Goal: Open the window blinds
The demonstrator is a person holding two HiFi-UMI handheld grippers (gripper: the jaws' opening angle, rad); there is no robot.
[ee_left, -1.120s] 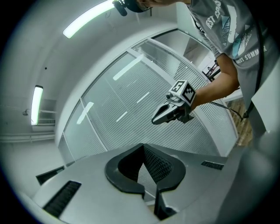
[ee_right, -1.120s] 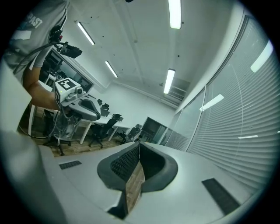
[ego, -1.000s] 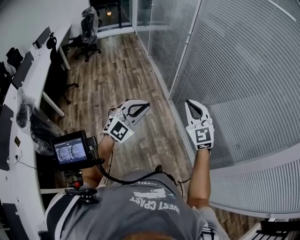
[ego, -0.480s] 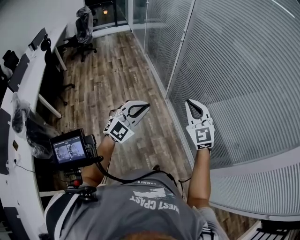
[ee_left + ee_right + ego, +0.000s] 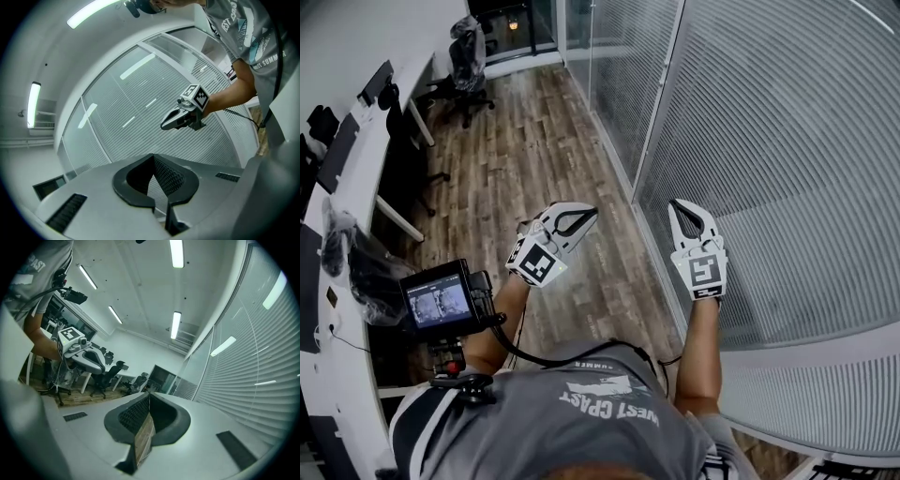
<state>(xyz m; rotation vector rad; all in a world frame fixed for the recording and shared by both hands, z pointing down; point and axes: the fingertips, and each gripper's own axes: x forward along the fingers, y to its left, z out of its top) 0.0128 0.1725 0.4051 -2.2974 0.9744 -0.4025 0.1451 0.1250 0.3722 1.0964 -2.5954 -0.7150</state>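
Note:
The window blinds hang with slats closed behind the glass wall on the right; they also show in the left gripper view and in the right gripper view. My left gripper is held level over the wooden floor, away from the glass, its jaws shut on nothing. My right gripper is close beside the lower blind panel, not touching it, and its tips meet with nothing between them. Each gripper shows in the other's view: the right gripper and the left gripper.
A white frame post divides the glass panels. A long desk runs along the left wall with office chairs beyond it. A small monitor sits on a rig at the person's chest. Wooden floor lies between desk and glass.
Both grippers keep the same pose and place in the head view. The floor, desk and glass wall have shifted slightly, as the person has moved along the wall.

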